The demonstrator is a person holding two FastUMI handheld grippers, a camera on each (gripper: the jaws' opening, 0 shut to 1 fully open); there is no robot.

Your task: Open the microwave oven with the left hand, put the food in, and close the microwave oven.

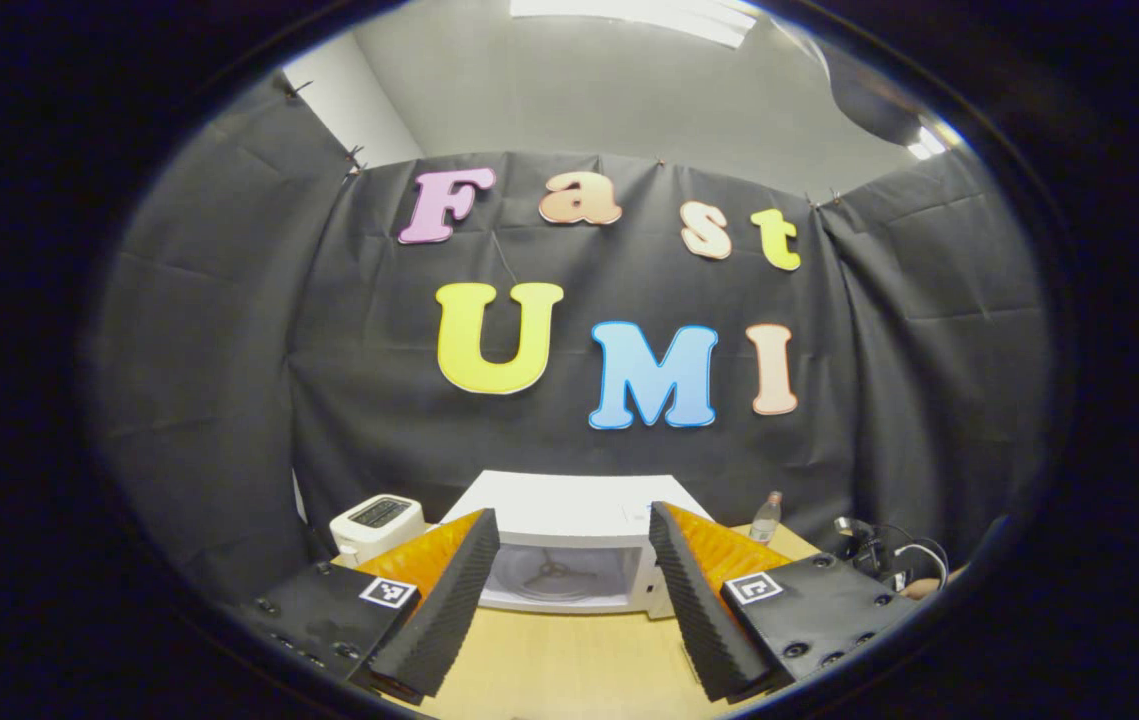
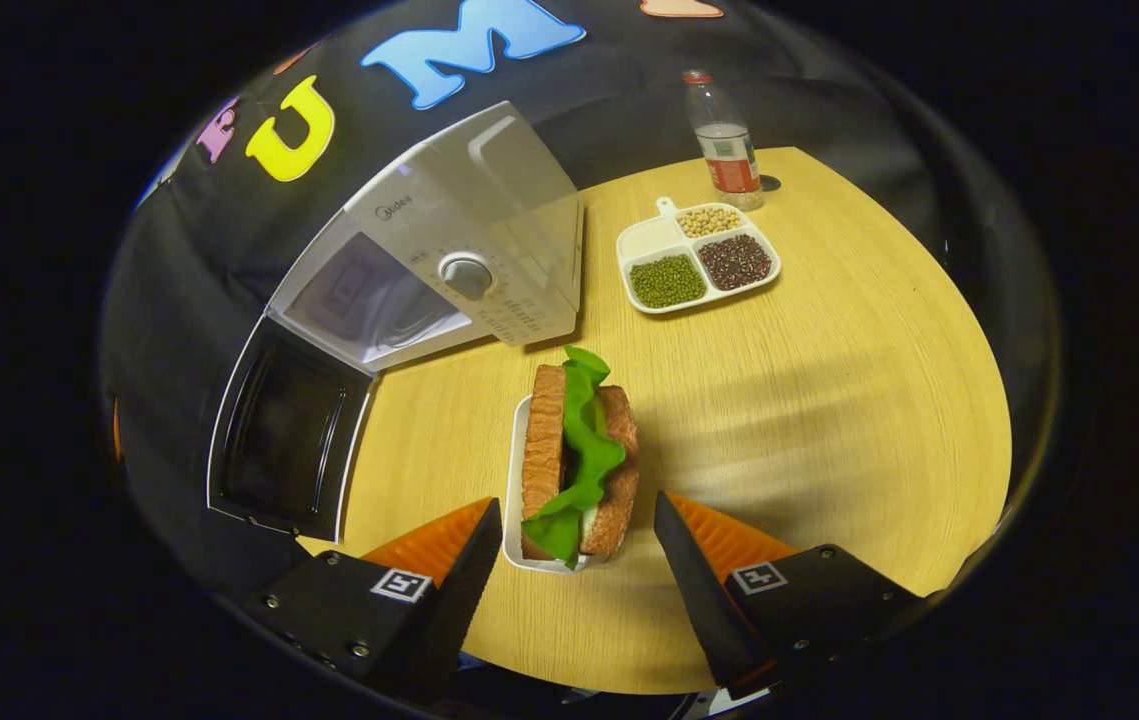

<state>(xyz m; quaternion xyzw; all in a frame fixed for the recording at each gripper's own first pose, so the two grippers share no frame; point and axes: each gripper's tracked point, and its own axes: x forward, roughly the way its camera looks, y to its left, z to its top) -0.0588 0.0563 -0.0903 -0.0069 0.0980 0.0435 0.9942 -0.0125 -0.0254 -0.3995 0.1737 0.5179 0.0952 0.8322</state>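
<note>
A white microwave point(image 1: 569, 505) stands at the back of the table, straight ahead of my left gripper point(image 1: 573, 512), which is open and holds nothing. Its cavity with the turntable ring point(image 1: 554, 575) lies bare. In the right gripper view the microwave point(image 2: 469, 250) has its door point(image 2: 279, 440) swung wide to the left. A sandwich point(image 2: 579, 450) with green lettuce stands on edge in a small white dish point(image 2: 515, 480) on the table. My right gripper point(image 2: 577, 505) is open around the near end of the sandwich, one finger at each side.
A white toaster point(image 1: 376, 522) sits left of the microwave. A divided tray of beans point(image 2: 697, 258) and a water bottle point(image 2: 726, 140) stand right of it. Cables point(image 1: 879, 560) lie at the far right. The round wooden table point(image 2: 829, 400) is bare to the right.
</note>
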